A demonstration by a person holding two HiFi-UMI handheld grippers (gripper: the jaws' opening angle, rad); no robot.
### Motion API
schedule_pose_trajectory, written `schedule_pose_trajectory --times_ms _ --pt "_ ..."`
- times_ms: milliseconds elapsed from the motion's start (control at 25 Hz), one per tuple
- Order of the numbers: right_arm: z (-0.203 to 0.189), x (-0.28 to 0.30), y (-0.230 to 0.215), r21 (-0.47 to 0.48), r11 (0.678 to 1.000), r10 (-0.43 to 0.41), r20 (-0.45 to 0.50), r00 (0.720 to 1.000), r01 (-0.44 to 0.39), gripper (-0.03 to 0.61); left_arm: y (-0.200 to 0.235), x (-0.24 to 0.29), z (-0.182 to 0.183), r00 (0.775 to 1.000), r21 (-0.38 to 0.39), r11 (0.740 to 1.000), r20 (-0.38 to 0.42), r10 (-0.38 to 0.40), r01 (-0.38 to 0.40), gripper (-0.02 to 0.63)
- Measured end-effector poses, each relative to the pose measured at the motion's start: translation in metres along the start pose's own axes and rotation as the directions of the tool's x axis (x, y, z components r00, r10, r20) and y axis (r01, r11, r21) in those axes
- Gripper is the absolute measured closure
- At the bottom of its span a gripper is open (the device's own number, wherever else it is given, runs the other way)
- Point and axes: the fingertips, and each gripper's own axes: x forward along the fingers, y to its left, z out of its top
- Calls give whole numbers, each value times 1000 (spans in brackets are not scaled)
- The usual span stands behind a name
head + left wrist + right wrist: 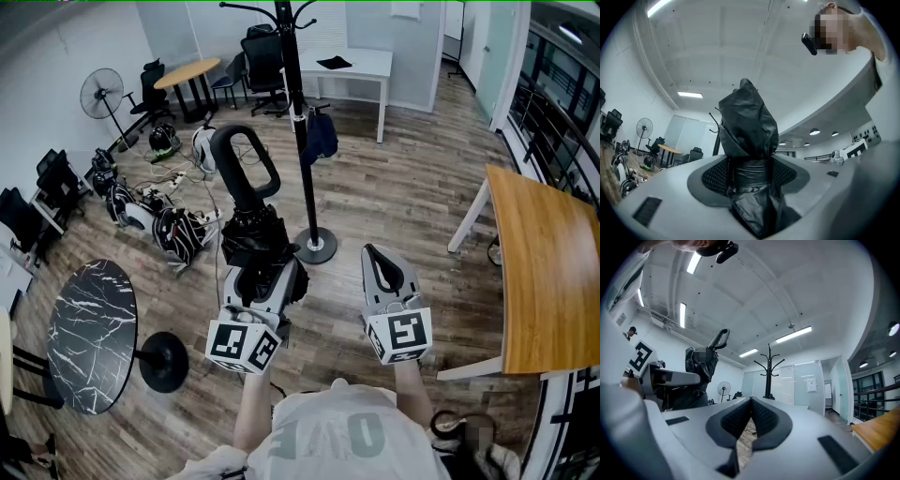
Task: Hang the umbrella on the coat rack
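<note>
We are clamping our left hand-held gripper (749, 174) on the folded black umbrella (251, 230), its loop handle pointing far, toward the coat rack (305, 141) standing beyond it; our right hand-held gripper (379, 258) is hovering empty, jaws together

The wood-plank floor (394, 202) carries the coat rack (308, 192), a marble-top pedestal table (92, 333), a standing fan (101, 94) and scattered gear (178, 234).

One umbrella (251, 230), one coat rack (307, 178)
</note>
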Motion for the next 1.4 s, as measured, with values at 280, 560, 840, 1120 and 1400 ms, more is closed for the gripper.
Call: schedule_pose_trajectory --times_ms 280,560,840,1120,1400 --pt "-4 0 -4 5 1000 1 -7 1000 -1 548 5 2 3 1000 -14 1000 18 9 -9 327" --pt "-9 5 -8 42 999 21 2 1000 -21 548 9 5 -2 1000 -9 1000 10 19 -19 328" --pt "-26 9 6 83 993 88 -29 996 -85 548 10 2 -15 999 -43 998 -19 39 -40 327" --pt "-38 31 -7 77 992 104 -49 993 -100 546 25 27 -24 999 -90 995 -5 45 -45 327" --pt "-48 76 -32 50 992 116 -51 992 -114 546 47 84 -31 999 -90 996 18 26 -24 327"
